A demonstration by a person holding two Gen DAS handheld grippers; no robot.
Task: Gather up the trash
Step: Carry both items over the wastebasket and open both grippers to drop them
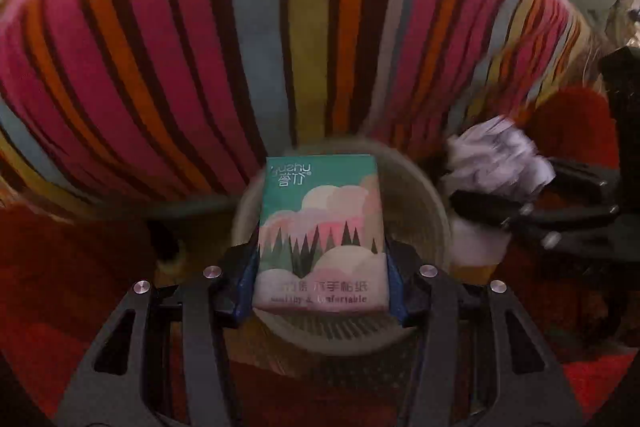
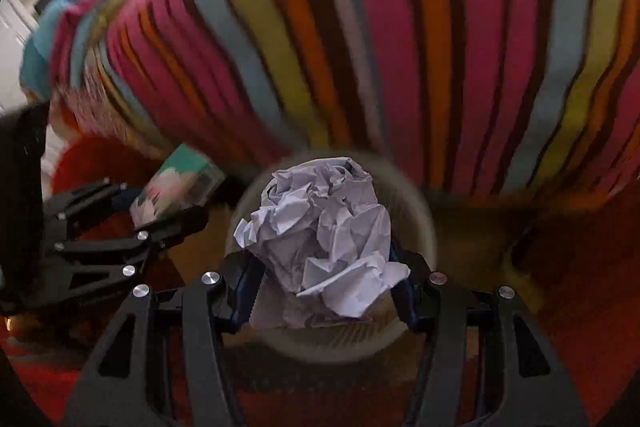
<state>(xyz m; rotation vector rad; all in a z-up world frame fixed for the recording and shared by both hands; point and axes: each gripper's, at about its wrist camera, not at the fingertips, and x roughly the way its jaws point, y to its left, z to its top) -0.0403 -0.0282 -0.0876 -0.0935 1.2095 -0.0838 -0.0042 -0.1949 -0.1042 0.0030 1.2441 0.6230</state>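
The left gripper has its fingers clamped on a pocket tissue pack — teal at the top, with pink clouds and dark trees printed on it — held upright between the blue pads. Just to its right, the right gripper pinches a crumpled ball of white paper, which bulges out above the fingertips. Both point steeply down over a pale round wastebasket standing on a red carpet; its ribbed rim shows behind the pack in one view and behind the paper in the other. Beyond the basket, on the far side, rises a blanket striped in pink, orange, yellow, blue and brown — its stripes blurred.
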